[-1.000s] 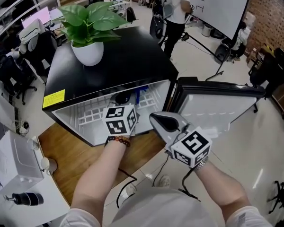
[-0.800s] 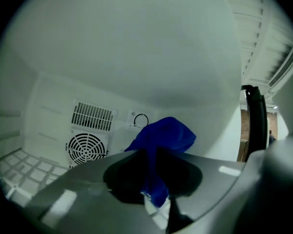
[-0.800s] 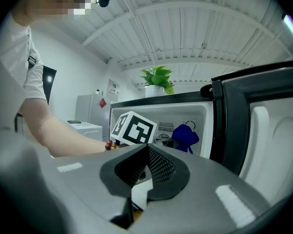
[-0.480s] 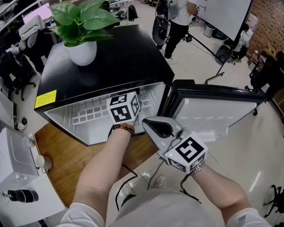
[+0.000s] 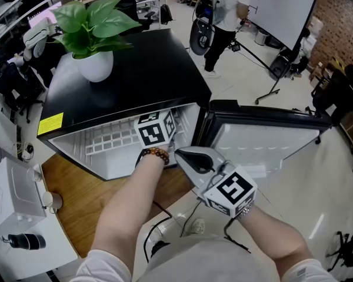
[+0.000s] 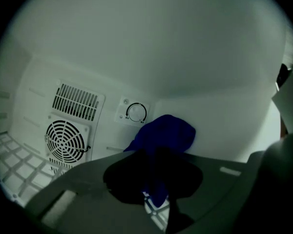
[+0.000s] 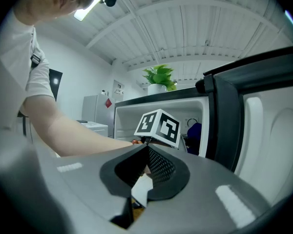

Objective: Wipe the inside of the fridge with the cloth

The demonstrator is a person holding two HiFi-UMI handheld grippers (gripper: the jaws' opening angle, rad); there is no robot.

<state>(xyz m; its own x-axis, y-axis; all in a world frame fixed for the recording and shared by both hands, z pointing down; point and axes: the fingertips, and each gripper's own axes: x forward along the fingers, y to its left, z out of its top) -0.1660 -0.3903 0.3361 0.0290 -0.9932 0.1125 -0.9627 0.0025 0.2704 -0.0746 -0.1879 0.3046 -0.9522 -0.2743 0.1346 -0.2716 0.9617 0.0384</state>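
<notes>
The black-topped mini fridge (image 5: 129, 75) stands open, its door (image 5: 265, 140) swung out to the right. My left gripper (image 6: 155, 162) reaches inside the white cavity and is shut on the blue cloth (image 6: 162, 138), which bunches up ahead of the jaws near the back wall and right side wall. In the head view only its marker cube (image 5: 156, 131) shows at the fridge mouth. My right gripper (image 5: 188, 156) hangs outside, between the opening and the door, shut with nothing in it. In the right gripper view the cloth (image 7: 194, 132) shows past the left cube (image 7: 158, 126).
A fan grille (image 6: 64, 140) and a thermostat dial (image 6: 136, 112) sit on the back wall. A white wire shelf (image 5: 109, 141) spans the cavity. A potted plant (image 5: 91, 34) stands on the fridge top. A person (image 5: 223, 16) stands behind by a whiteboard (image 5: 282, 10). Cables lie on the floor.
My left gripper has slid to the right and deeper into the fridge with the cloth. The right gripper has stayed in place.
</notes>
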